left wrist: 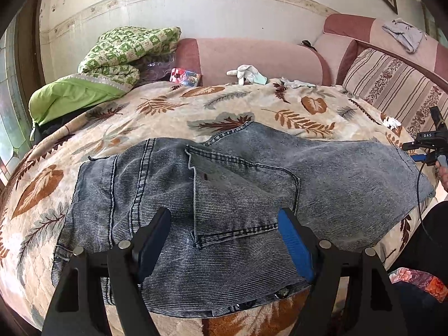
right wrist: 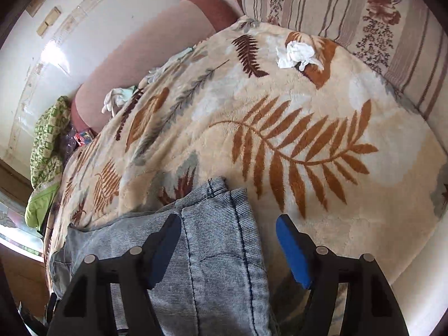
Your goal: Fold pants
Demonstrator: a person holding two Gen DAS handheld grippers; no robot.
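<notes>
Now the faded grey-blue denim pants (left wrist: 224, 196) lie folded on the leaf-patterned beige fleece blanket (left wrist: 252, 103); left tongs (left wrist: 224, 224) and right tongs (right wrist: 228, 235) hover released above, cloth toward six o'clock.

The right gripper (right wrist: 228, 247) hangs with its jaws apart and gripping nothing above the grey jeans (right wrist: 212, 252) at the lower middle of the frame, on a leaf-patterned blanket (right wrist: 294, 145) with a crumpled white tissue (right wrist: 296, 54) at upper right.
</notes>
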